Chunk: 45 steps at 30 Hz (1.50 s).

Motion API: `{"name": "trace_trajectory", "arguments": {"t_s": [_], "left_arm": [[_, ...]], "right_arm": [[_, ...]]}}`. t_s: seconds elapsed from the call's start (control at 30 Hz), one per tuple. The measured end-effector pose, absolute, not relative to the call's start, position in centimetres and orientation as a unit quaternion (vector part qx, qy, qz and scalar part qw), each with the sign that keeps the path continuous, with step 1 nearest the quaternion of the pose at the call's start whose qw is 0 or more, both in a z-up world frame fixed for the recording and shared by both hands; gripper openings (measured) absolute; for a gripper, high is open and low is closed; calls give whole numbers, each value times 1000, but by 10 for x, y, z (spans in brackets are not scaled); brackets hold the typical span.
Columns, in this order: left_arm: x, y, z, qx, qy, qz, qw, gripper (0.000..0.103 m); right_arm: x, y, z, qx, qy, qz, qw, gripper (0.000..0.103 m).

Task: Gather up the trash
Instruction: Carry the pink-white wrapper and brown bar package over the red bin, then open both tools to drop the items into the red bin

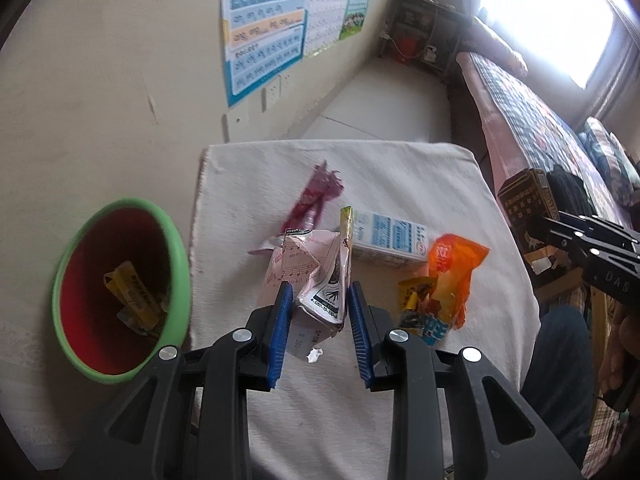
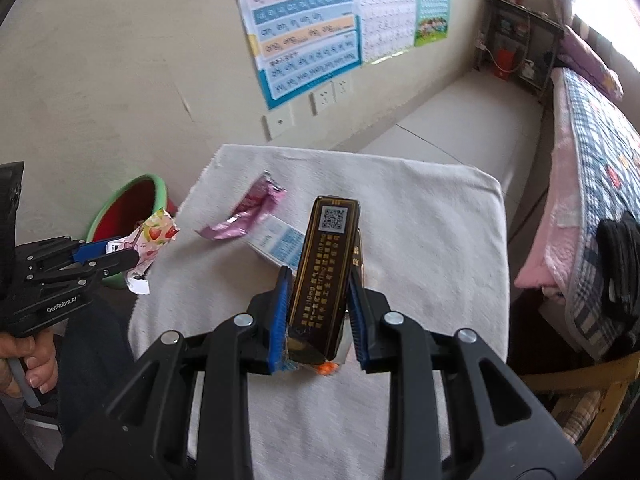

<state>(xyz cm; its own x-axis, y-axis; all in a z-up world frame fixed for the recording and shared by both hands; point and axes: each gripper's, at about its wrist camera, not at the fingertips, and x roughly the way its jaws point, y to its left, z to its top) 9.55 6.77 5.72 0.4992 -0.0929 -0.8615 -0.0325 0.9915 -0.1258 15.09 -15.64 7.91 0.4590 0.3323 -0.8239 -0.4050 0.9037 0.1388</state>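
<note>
My left hand-held gripper [image 1: 318,300] was clenched on a crumpled pink drink carton [image 1: 316,280], blue pads pressing both sides, holding it up over the near part of the table [image 1: 400,168]. From the right wrist view that same carton showed strawberry print [image 2: 154,240], sitting at about nine o'clock, right in front of the bin.

My right hand-held gripper [image 2: 318,292] was grasping a dark brown cigarette pack [image 2: 322,276] with gold lettering and a QR code on its top end, held upright between the fingers. In the left wrist view it sat out at three o'clock [image 1: 528,200].

The green bin [image 1: 180,264] with its red inside stood on the floor beside the table's left edge, at nine o'clock from my left gripper, with a yellow wrapper [image 1: 132,296] already lying in it.

Spread on the white cloth covering the table: a magenta wrapper [image 1: 316,196] at twelve o'clock, a white-and-blue milk carton [image 1: 392,240] lying flat at one o'clock, and an orange plastic bag [image 1: 452,268] at two o'clock, touching a small heap of yellow and blue wrappers [image 1: 420,312]. A tiny white scrap [image 1: 314,355] lay just under the carton I held.

A bed [image 2: 592,152] with a checked quilt ran along the right.
</note>
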Motion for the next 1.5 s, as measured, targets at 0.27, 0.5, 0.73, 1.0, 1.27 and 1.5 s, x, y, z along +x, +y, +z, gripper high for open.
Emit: {"name": "trace_trajectory", "arguments": {"t_s": [0.27, 0.5, 0.73, 1.0, 1.27, 1.5], "left_arm": [[82, 106, 65, -80, 488, 13, 869, 27], [69, 139, 71, -98, 477, 41, 872, 27], [58, 180, 80, -120, 464, 75, 874, 27], [43, 227, 86, -141, 454, 113, 873, 27], [28, 264, 84, -156, 452, 142, 867, 27], [20, 290, 78, -176, 450, 153, 862, 27]], "right_arm": [[148, -104, 90, -59, 464, 254, 847, 27], [142, -59, 98, -78, 454, 288, 840, 27], [138, -14, 105, -91, 447, 320, 830, 27], [133, 42, 115, -106, 435, 366, 816, 27], [126, 92, 113, -114, 436, 405, 795, 27], [124, 127, 104, -132, 441, 427, 778, 27]]}}
